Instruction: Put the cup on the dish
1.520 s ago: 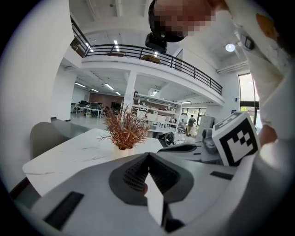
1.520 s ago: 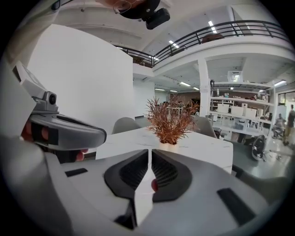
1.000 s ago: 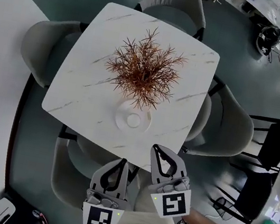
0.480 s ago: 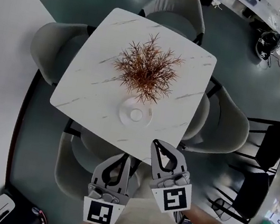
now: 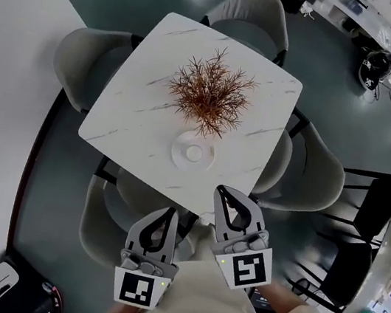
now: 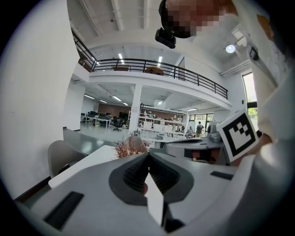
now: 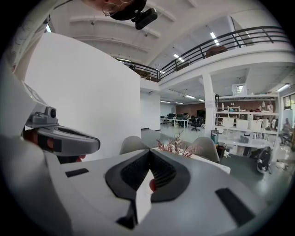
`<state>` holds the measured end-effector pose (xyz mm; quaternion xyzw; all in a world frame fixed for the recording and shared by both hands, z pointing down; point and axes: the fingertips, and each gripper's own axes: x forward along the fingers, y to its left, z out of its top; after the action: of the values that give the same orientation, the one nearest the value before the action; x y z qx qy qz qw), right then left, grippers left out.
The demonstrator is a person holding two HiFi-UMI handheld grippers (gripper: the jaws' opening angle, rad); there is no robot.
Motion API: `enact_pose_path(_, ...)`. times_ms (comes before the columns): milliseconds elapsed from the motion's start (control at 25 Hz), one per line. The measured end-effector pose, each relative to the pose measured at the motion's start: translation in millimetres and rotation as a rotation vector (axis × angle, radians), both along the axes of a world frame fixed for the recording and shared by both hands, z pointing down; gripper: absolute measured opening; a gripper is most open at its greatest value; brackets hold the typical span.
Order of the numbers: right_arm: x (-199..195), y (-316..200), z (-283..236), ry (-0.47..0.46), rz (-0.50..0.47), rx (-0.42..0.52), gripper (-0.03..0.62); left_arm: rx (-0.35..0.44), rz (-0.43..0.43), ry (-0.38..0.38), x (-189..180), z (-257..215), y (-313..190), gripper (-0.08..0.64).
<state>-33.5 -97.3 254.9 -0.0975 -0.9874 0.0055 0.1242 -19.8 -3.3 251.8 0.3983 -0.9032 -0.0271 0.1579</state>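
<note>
While the white cup (image 5: 194, 153) stands at the middle of the round white dish (image 5: 177, 160), near the near edge of the marble table (image 5: 132, 114), neither claw touches it. Both are held close to the person's body, on the near side of the table and well apart from the dish. The left gripper (image 5: 167, 213) is clenched: in its own view the two jaws meet along a single seam with nothing between them (image 6: 148, 155). The right gripper (image 5: 221, 191) is likewise clenched and empty, its jaws pressed together tip to tip (image 7: 150, 152), and it reaches a little farther toward the table than the left one. Just beyond the dish, toward the table's middle, spreads a dried reddish plant (image 5: 210, 96); its lower twigs hang over the dish's far rim, and whatever pot holds it is hidden under the twigs. Grey chairs ring the table: a near chair (image 5: 108, 208) under the grippers, a left chair (image 5: 77, 64), a far chair (image 5: 253, 8) and a right chair (image 5: 316, 173).
</note>
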Motion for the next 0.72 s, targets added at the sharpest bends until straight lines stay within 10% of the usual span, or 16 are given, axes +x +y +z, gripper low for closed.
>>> enact_pose_path(720, 11, -8, -33, -0.035, 0.035, -0.005, 0.005, -0.006, 0.010, -0.024, 11, -15, 20, 0.003)
